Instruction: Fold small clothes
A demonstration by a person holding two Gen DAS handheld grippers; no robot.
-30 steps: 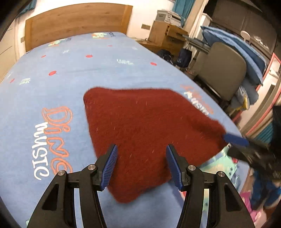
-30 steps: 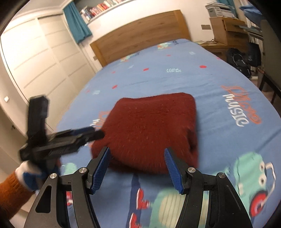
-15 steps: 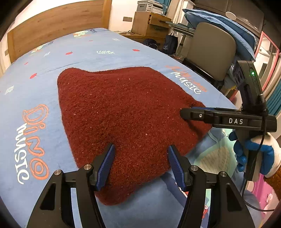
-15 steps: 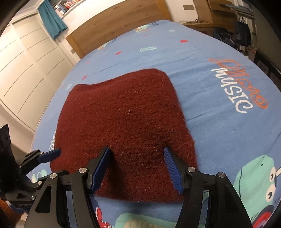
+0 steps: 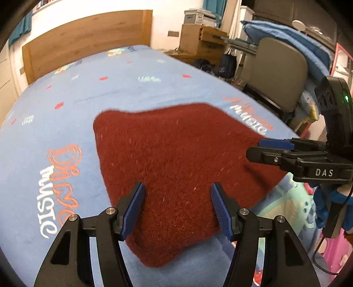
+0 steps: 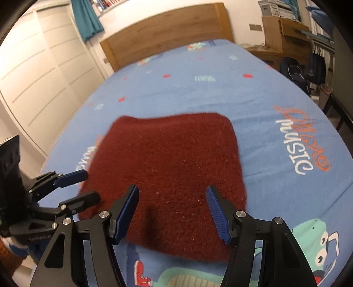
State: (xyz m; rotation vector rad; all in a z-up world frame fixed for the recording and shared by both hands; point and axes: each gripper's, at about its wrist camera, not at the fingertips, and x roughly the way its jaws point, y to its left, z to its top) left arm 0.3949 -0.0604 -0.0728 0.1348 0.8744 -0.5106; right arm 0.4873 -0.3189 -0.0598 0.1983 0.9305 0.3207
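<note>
Wardrobe [image 6: 44, 72]: cream panelled doors at far left of the right wrist view, beside the bed.
Curtain [image 6: 87, 19]: teal, hanging above the wardrobe corner.
Headboard [image 5: 86, 42]: wooden, at the far end of the bed.
Bed cover [image 5: 66, 106]: blue, printed with small red marks, orange-and-white "music" lettering and cartoon figures near the front edge.
Left tongs [image 5: 176, 209]: 2 blue ribbed pads apart, about half open, nothing between them. They hang over the near corner of the cloth, pointing down at it; contact cannot be told. From the right wrist view the same tool [image 6: 72, 185] shows side-on at the cloth's left edge, jaws parted, grasping nothing.
Red cloth [image 5: 176, 159]: dark red fuzzy knit, lying flat on the bed cover near the front edge, roughly 4-sided, already looks folded into a compact pad. In the right wrist view [image 6: 172, 159] it fills the middle, between the 2 printed "music" words.
Right tongs [image 6: 172, 212]: pads apart, a little more than half open, empty, poised over the near edge of the cloth. In the left wrist view [image 5: 264, 150] they reach in from the right above the cloth's right corner, marked "DAS".
Hand [image 5: 331, 203]: blue-and-white glove gripping the right tool's handle.
Chair [image 5: 278, 77]: grey back, right of the bed, blue bedding piled behind it.
Boxes [image 5: 200, 37]: cardboard, by the far wall, bags below.
</note>
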